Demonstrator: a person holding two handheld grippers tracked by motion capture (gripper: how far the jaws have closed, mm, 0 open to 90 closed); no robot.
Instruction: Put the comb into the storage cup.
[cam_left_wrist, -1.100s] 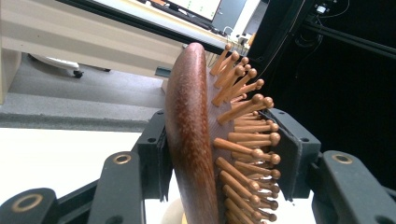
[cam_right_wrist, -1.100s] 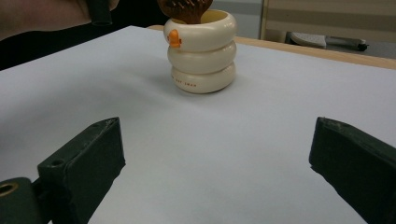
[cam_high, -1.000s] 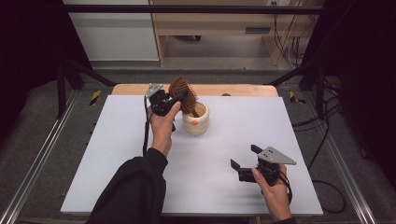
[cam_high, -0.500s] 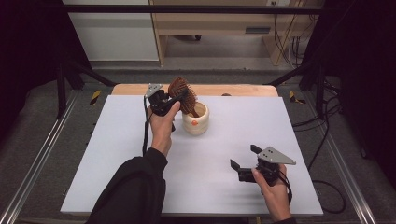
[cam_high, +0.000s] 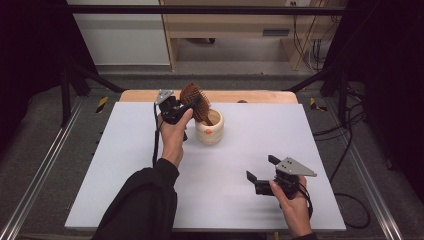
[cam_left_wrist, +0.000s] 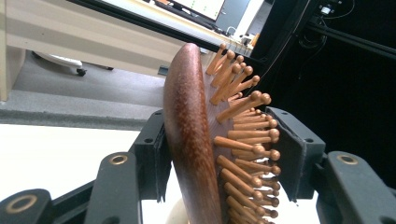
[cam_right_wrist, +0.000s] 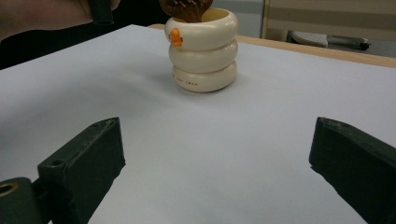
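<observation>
left tool easing off hairbrush over cup: tip-out risk

my left tool (cam_high: 186, 106), upper centre of the high view, grasps the head of the hairbrush (cam_high: 195, 97): one pad against the wooden back, the other at the bristle tips. its jaws have just been opening slightly, with the brush head between them. the brush handle stands in the cream cup (cam_high: 210, 132), which sits just right of my left hand on the worktop (cam_high: 125, 165). my right tool (cam_high: 261, 168), lower right, is released and grasps nothing.

risks, as i judge them: the brush leans in the cup with its head well above the rim. once let go, the heavy head could swing over and tip the light cup. bristles snagging on a pad as i draw back could lift the brush out again.

the left gripper view shows how the pads meet the back and the bristles, too small to read from above. the right gripper view shows the cup's stacked rings and orange mark. the high view alone gives the spacing of both tools.
</observation>
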